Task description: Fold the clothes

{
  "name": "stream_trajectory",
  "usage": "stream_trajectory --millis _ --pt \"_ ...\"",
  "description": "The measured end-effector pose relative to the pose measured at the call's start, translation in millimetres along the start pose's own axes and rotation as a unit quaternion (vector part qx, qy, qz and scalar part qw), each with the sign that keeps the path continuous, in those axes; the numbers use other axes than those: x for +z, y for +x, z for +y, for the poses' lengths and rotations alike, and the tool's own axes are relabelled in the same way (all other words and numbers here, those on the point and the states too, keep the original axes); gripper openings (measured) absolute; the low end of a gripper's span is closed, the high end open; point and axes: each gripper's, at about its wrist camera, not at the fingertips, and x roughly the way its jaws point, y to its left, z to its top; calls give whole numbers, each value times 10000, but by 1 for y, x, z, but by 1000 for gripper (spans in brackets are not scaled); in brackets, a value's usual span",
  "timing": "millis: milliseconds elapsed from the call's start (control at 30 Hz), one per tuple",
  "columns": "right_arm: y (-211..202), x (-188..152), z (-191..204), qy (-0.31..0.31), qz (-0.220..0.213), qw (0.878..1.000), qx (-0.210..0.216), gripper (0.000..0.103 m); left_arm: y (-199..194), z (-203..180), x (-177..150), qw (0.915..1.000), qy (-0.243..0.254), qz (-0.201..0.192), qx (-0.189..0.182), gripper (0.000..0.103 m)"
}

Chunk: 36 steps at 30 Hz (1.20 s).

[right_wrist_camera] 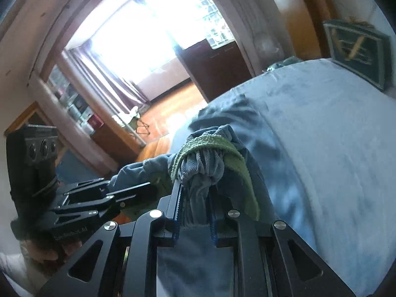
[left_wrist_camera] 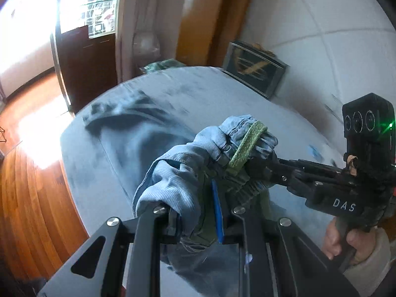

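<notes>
Both tools pinch one blue garment (left_wrist_camera: 188, 173) by its gathered, green-lined waistband: the left tool (left_wrist_camera: 198, 220) pressed onto bunched cloth at one end, the right tool (right_wrist_camera: 194, 210) clamped on the ribbed elastic at the other. The band runs from tool to tool, held above the bed (left_wrist_camera: 104, 153); the rest hangs below, its long axis downward, seemingly mid-lift. Next, judging by this, spreading it flat.
</notes>
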Motion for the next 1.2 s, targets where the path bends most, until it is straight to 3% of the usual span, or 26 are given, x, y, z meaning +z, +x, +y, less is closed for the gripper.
stream_trajectory --millis 167,267,333,433,500,533,633,800,867,1000,1200 --pt "112 105 -31 85 394 9990 -177 18 74 83 82 9989 -411 202 107 20" --pt "178 146 -50 184 720 9966 -343 18 118 132 124 9970 -680 354 124 33" --pt "216 162 -64 290 869 9947 -459 18 146 159 135 9944 -909 531 10 57" --pt "259 181 -82 437 1029 9918 -623 20 168 184 141 9906 -1165 682 -225 79" --pt "274 191 -89 559 1011 9913 -636 27 168 196 145 9886 -1312 607 -423 91" --pt "274 196 -91 590 949 9916 -650 34 168 201 148 9873 -1385 569 -522 103" --pt "267 209 -97 652 763 9926 -680 43 155 211 161 9881 -1412 355 -488 103" --pt "219 201 -99 479 651 9930 -862 43 145 188 162 9961 -615 369 511 103" --pt "198 184 -100 388 727 9920 -953 43 145 176 154 9965 -426 441 568 103" --pt "157 129 -108 409 1055 9877 -1075 22 160 159 134 9945 -233 705 732 103" --pt "113 59 -119 538 1452 9813 -1141 19 209 159 109 9835 -192 1339 1203 103"
